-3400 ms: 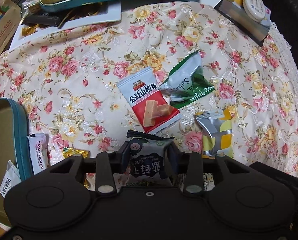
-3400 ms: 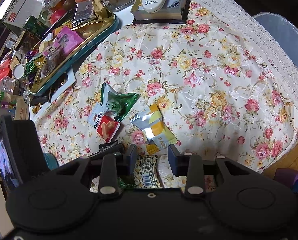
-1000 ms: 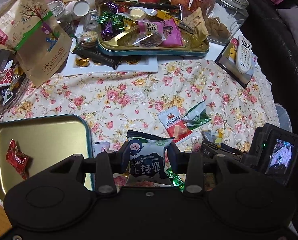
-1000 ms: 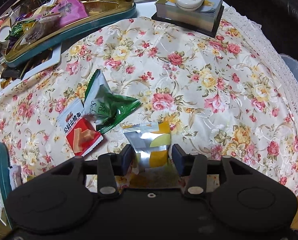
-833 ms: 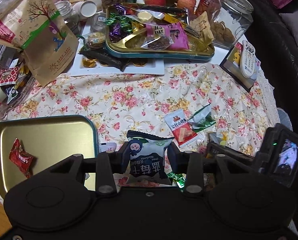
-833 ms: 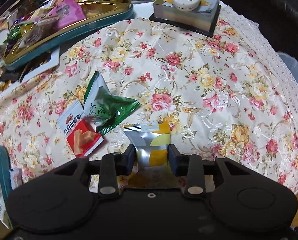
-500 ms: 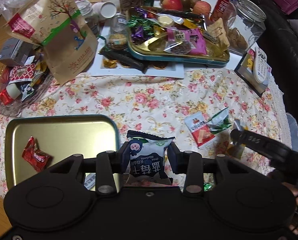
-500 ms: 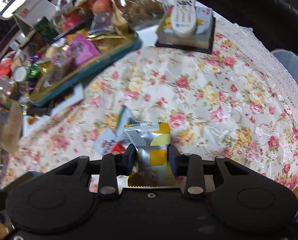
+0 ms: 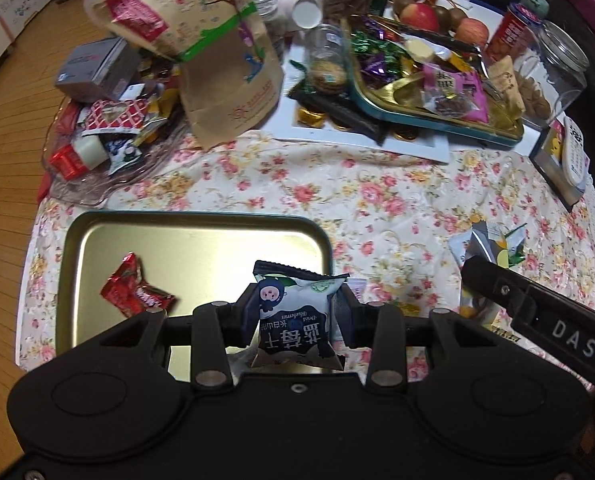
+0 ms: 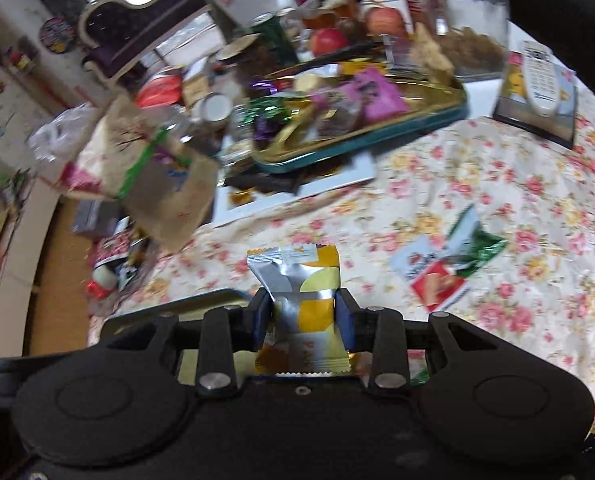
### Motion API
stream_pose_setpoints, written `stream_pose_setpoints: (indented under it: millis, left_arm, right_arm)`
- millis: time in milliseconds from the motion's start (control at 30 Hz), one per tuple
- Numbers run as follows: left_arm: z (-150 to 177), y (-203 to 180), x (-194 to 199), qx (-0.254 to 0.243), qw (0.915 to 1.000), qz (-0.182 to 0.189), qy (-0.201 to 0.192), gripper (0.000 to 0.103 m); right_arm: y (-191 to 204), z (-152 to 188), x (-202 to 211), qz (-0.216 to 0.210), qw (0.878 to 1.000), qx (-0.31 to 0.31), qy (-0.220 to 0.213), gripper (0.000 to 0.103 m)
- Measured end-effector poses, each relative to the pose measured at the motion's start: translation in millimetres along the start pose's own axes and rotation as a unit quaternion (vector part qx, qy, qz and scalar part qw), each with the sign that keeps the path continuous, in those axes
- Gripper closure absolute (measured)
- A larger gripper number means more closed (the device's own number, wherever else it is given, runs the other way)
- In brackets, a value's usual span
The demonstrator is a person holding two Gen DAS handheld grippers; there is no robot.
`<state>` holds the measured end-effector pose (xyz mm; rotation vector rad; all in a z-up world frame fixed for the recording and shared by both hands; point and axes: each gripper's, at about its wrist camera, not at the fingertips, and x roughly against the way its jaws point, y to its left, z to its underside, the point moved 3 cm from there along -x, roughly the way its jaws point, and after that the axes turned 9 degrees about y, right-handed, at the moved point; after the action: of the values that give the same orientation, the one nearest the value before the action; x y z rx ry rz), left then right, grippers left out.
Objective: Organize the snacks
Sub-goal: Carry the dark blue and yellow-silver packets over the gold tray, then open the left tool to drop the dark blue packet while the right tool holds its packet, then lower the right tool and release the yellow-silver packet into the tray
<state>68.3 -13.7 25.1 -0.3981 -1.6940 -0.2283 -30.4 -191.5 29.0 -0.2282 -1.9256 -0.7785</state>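
Where the floral cloth [image 9: 377, 200] covers the counter, wooden floor shows past its left edge and a dark sofa beyond the right. Clenched on a navy-and-white blueberry packet [image 9: 295, 320], the left gripper [image 9: 295, 316] hangs over the near right corner of a gold tray [image 9: 197, 240], which holds one red candy [image 9: 133, 290]. Above the cloth near the tray's far rim, the right gripper [image 10: 303, 320] is pinching a silver-and-yellow packet [image 10: 297, 280]. A red biscuit packet [image 10: 435, 282] and a green packet [image 10: 473, 246] lie touching toward the right edge. Crowding the far edge are a brown paper bag [image 9: 217, 52], a teal-rimmed tray of sweets [image 9: 437, 120] and a glass jar [image 9: 549, 72].
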Motion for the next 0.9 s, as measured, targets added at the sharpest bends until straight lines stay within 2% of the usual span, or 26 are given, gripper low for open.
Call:
stream_pose_setpoints:
  millis: [133, 367, 500, 633, 900]
  left_arm:
    - [6.1, 23.0, -1.4, 0.01, 0.9999, 0.003, 0.003, 0.056]
    - [17.0, 63.9, -18.4, 0.039, 0.9989, -0.014, 0.022, 0.055]
    - [19.1, 80.9, -27.7, 0.061, 0.9974, 0.009, 0.038, 0.056]
    - [15.8, 88.7, -26.2, 0.078, 0.996, 0.024, 0.037, 0.056]
    - [14.9, 83.8, -23.9, 0.064, 0.9973, 0.01, 0.034, 0.056]
  right_arm:
    - [27.5, 8.5, -2.2, -0.022, 0.999, 0.024, 0.009, 0.066]
    - [55.2, 17.1, -16.0, -0.041, 0.997, 0.054, 0.033, 0.066]
    - [66.0, 24.3, -24.5, -0.04, 0.996, 0.068, 0.048, 0.066]
    - [75.8, 29.3, -33.6, -0.038, 0.994, 0.078, 0.058, 0.066]
    - [83.3, 32.6, -46.1, -0.028, 0.994, 0.082, 0.071, 0.066]
